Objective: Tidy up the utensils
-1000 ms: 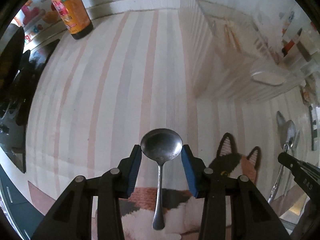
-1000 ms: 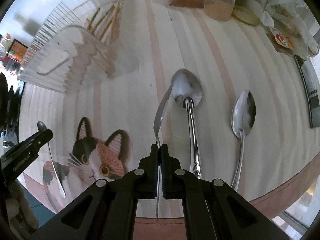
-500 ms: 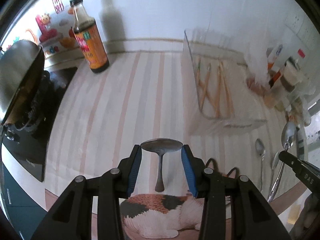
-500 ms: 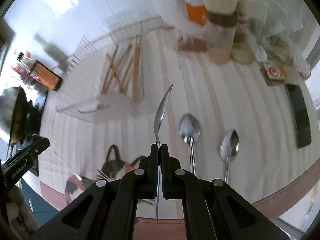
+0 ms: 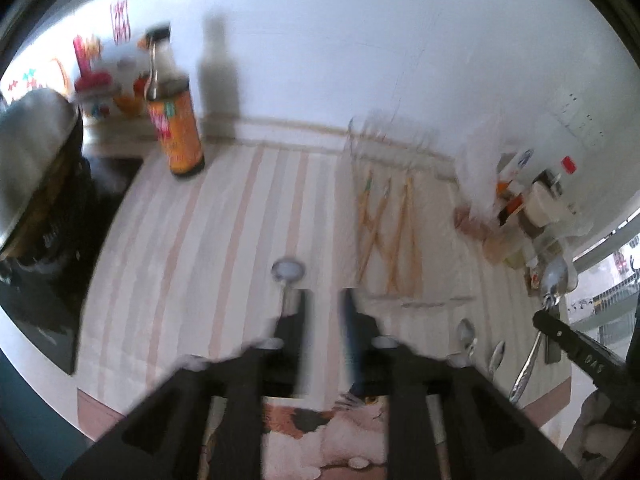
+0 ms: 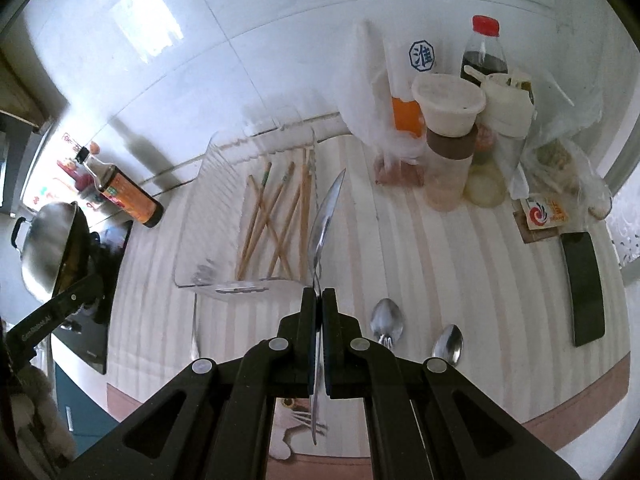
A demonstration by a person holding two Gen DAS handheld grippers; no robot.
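Observation:
My right gripper (image 6: pixel 319 294) is shut on a metal spoon (image 6: pixel 325 216), held on edge above the counter with its bowl pointing at the clear utensil tray (image 6: pixel 188 236), which holds several wooden chopsticks (image 6: pixel 280 220). Two more spoons (image 6: pixel 386 320) lie on the striped mat to the right. My left gripper (image 5: pixel 324 312) is open and empty; the view is blurred. A small round spoon (image 5: pixel 287 270) lies on the mat just left of its left finger. The tray (image 5: pixel 352 140) sits ahead to the right. The right gripper with its spoon (image 5: pixel 554 280) shows at the far right.
A soy sauce bottle (image 5: pixel 174 136) stands at the back left by a wok (image 6: pixel 44 240) on the stove. Jars, bottles and bags (image 6: pixel 452 120) crowd the back right. A black phone (image 6: pixel 582 280) lies at the right. A cat-pattern mat (image 5: pixel 340 432) lies near the front edge.
Both grippers have risen and pulled back from the counter. The right keeps its spoon. The left has shifted right and narrowed, so the round spoon now lies outside its left finger.

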